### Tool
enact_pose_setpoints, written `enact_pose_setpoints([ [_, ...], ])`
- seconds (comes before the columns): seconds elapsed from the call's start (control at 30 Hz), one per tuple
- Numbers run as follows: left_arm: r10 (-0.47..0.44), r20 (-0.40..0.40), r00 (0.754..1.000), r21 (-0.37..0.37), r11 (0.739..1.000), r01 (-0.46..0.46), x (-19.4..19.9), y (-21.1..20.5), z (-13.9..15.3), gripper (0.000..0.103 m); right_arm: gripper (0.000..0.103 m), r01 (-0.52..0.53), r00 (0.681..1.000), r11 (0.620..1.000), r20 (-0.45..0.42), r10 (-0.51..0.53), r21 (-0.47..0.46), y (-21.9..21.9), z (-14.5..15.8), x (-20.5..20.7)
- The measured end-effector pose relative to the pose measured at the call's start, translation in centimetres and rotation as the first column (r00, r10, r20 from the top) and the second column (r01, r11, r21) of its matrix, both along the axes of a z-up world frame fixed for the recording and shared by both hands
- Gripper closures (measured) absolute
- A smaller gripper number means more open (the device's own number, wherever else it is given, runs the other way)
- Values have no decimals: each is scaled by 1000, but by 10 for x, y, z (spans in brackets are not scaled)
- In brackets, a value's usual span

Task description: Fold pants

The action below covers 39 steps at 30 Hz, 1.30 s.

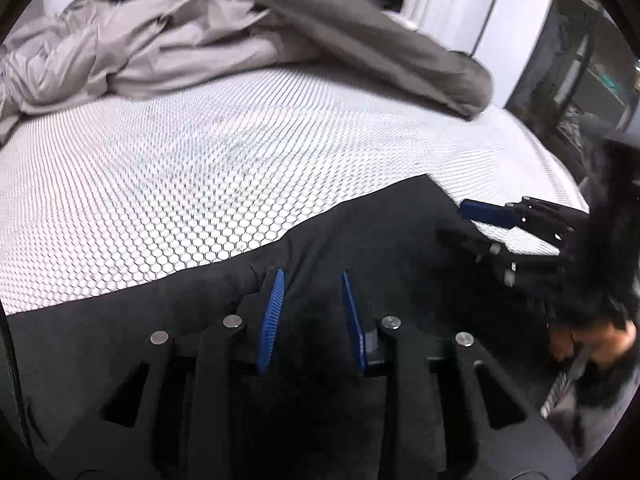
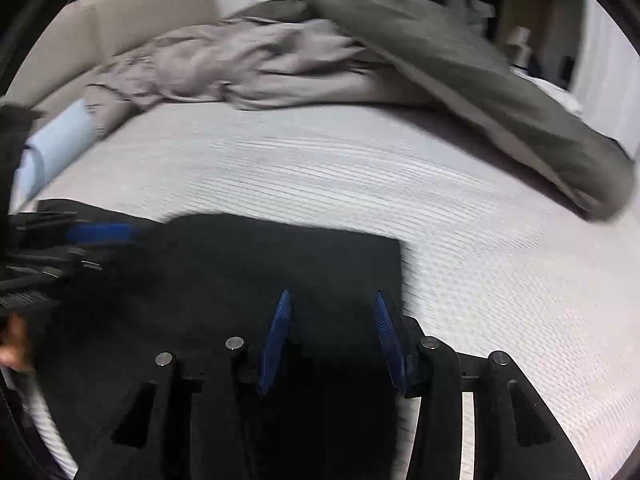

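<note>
Black pants (image 1: 360, 232) lie flat across the near part of the white honeycomb-textured mattress (image 1: 180, 160). My left gripper (image 1: 312, 274) hovers over them, its blue pads apart, with only dark cloth seen below the gap. In the right wrist view the pants (image 2: 260, 256) end in a square corner beside my right gripper (image 2: 331, 294), whose pads also stand apart over the cloth. From the left wrist view the right gripper (image 1: 452, 220) sits at the pants' right edge, and white mattress shows between its fingers. The left gripper (image 2: 120, 246) appears blurred at the left.
A crumpled light grey duvet (image 1: 140, 52) and a darker grey-green cover (image 1: 380, 40) lie along the far side of the bed. A pale blue folded item (image 2: 56, 140) lies at the left. A hand (image 1: 592, 340) shows at the right edge, with furniture beyond the bed.
</note>
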<state>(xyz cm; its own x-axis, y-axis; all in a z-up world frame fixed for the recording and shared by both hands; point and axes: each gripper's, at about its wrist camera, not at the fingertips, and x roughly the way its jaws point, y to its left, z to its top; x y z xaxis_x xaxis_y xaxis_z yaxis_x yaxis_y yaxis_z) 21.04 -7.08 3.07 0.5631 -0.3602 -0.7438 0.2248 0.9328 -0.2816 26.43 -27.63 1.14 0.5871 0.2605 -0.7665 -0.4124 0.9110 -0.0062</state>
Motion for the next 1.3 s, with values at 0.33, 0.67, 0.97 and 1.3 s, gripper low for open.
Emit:
enact_pose_setpoints([
  [0.33, -39, -43, 998, -58, 998, 36, -7, 14, -16, 78, 55, 166, 984, 973, -45, -175, -159, -34, -32, 38],
  [0.67, -74, 87, 993, 15, 997, 73, -110, -4, 14, 62, 42, 128, 992, 988, -16, -127, 82, -71, 4, -79],
  [0.97, -227, 41, 973, 118, 968, 221, -127, -29, -22, 60, 45, -132, 991, 987, -47, 128, -88, 20, -38, -85],
  [1.3, -183, 101, 978, 117, 978, 171, -160, 0, -3, 59, 35, 106, 987, 961, -146, -70, 256, -109, -15, -82],
])
